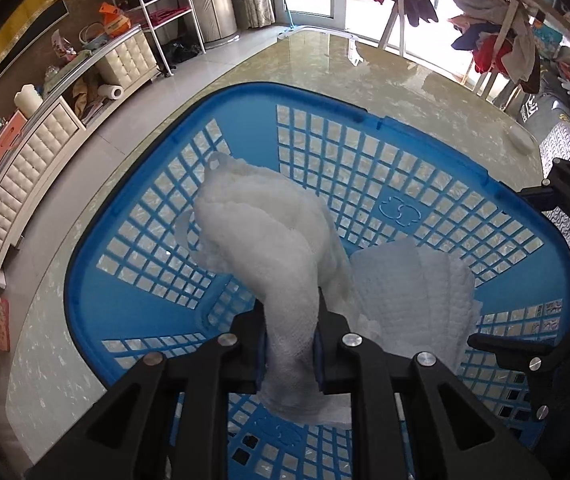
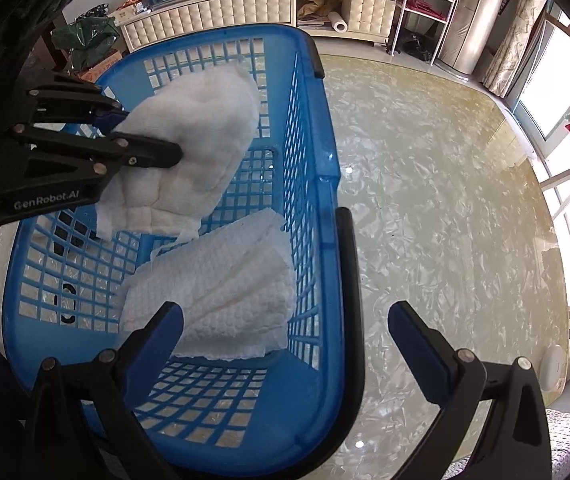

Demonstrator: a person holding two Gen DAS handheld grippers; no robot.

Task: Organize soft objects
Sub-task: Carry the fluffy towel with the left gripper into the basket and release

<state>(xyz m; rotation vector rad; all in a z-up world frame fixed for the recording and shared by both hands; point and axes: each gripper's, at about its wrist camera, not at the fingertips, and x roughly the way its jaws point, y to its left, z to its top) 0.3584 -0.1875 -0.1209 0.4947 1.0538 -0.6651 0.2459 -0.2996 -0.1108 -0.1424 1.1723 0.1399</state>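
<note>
A blue plastic lattice basket (image 1: 97, 292) stands on the glossy table. My left gripper (image 1: 291, 344) is shut on a white gauzy cloth (image 1: 269, 236), which hangs from the jaws over the basket's left half. In the right wrist view the same left gripper (image 2: 145, 136) holds that cloth (image 2: 201, 140) just above the basket (image 2: 327, 184). A folded white waffle cloth (image 2: 229, 292) lies on the basket floor at the right, also seen from the left wrist (image 1: 417, 292). My right gripper (image 2: 285, 320) stands open and holds nothing, one finger over the folded cloth and the other outside the rim.
The basket's black handle (image 2: 351, 280) rests along its right rim. The marbled tabletop (image 2: 445, 200) stretches right of the basket, with a small white round object (image 2: 553, 364) near its edge. A white sideboard (image 2: 245, 4) and a clothes rack (image 1: 497, 40) stand beyond the table.
</note>
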